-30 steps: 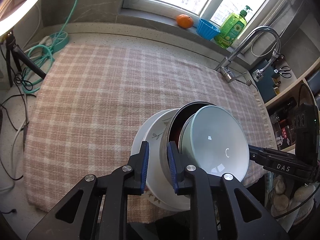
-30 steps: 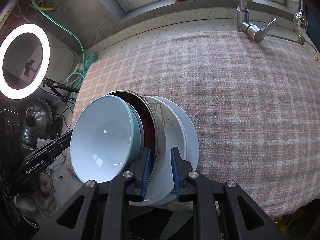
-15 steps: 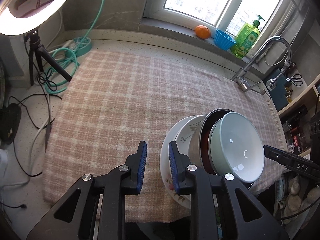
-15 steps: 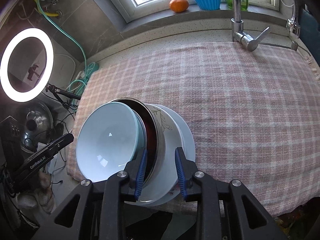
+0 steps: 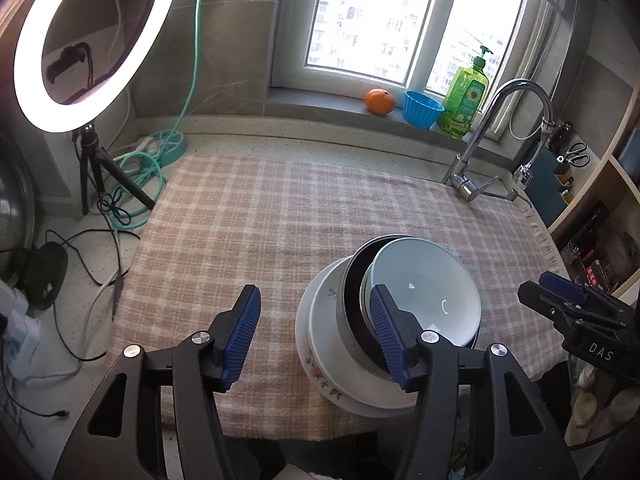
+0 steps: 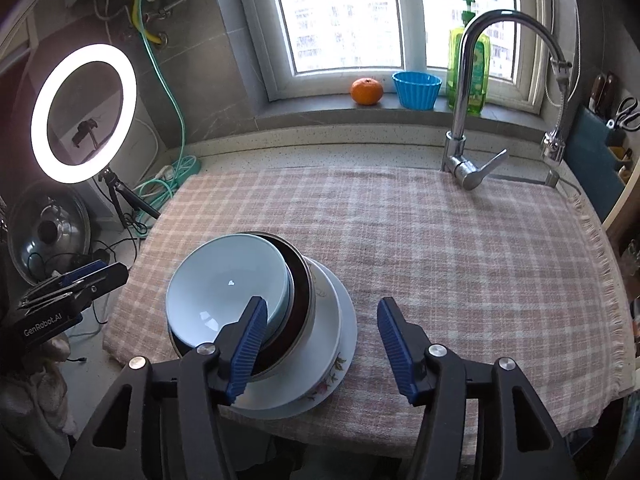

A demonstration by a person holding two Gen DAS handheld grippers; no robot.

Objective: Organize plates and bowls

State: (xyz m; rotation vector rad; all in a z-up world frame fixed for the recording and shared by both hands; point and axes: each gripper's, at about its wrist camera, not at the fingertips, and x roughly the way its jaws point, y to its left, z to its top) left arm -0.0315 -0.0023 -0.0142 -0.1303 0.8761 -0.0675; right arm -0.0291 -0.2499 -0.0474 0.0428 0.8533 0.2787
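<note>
**Both claws off the stack**

Since a second ago you have let go of the metal bowl's rim on both sides and pulled up and back. On the checked cloth (image 5: 248, 216), near its front edge, sits the stack: floral plate (image 5: 320, 364) lowest, white plate, metal bowl (image 5: 348, 312), pale blue bowl (image 5: 424, 292) on top, tilted. Your left gripper (image 5: 316, 336) and right gripper (image 6: 320, 344) are both opening, holding nothing. The stack lies between them, roughly equally near: right of the left claw, left of the right.
</note>
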